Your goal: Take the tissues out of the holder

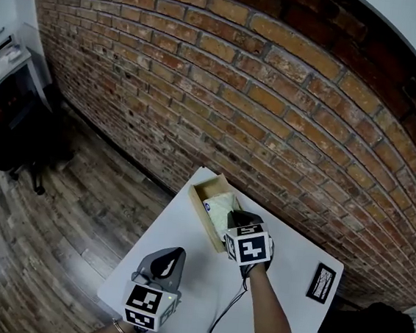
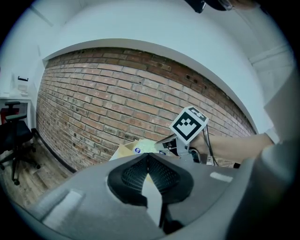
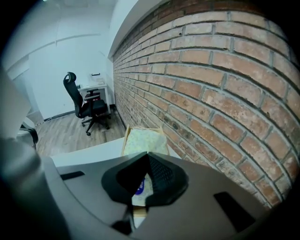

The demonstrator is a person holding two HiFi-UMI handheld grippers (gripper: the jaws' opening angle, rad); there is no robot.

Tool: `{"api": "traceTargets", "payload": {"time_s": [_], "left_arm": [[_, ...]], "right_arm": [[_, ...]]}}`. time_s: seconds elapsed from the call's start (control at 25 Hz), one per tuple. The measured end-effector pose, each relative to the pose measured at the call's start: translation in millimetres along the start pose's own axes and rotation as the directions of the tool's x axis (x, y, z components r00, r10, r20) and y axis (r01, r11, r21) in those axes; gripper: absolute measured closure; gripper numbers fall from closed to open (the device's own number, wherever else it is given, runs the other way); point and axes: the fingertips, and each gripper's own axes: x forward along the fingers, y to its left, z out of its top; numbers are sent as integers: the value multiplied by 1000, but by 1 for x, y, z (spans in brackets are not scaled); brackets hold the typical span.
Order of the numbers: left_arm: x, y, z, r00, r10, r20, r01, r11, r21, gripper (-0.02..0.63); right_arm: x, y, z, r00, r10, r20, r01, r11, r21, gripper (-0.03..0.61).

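Observation:
A light wooden holder (image 1: 203, 195) stands on the white table (image 1: 182, 270) near the brick wall. In it lies a pale yellow tissue pack (image 1: 218, 206) with a blue label. My right gripper (image 1: 236, 218) points down at the pack's near end, its jaws shut on the wrapping. In the right gripper view the pack (image 3: 145, 139) fills the holder (image 3: 125, 140) beyond the closed jaws (image 3: 148, 155). My left gripper (image 1: 173, 253) hovers over the table nearer to me, shut with nothing in it. The left gripper view shows the pack (image 2: 144, 147) rising a little above the holder (image 2: 122, 153).
A small black framed card (image 1: 322, 283) lies at the table's right edge. A black cable (image 1: 221, 319) runs under my right arm. The brick wall (image 1: 273, 110) stands close behind the holder. A black office chair (image 3: 84, 105) and a white desk stand across the wooden floor.

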Motion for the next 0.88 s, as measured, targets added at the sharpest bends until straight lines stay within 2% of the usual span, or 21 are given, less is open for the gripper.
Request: {"api": "traceTargets", "payload": {"time_s": [0.48,0.88], "left_arm": [[-23,-13,23,999,-21,35,20,999,33,604],[-37,-39,25,996,-75,40,73,996,53,604]], "right_arm": [[-50,-4,28,996,-52,77,50,998,24,569],[-97,-10,17,990,-104,97,100,994,48,569]]}}
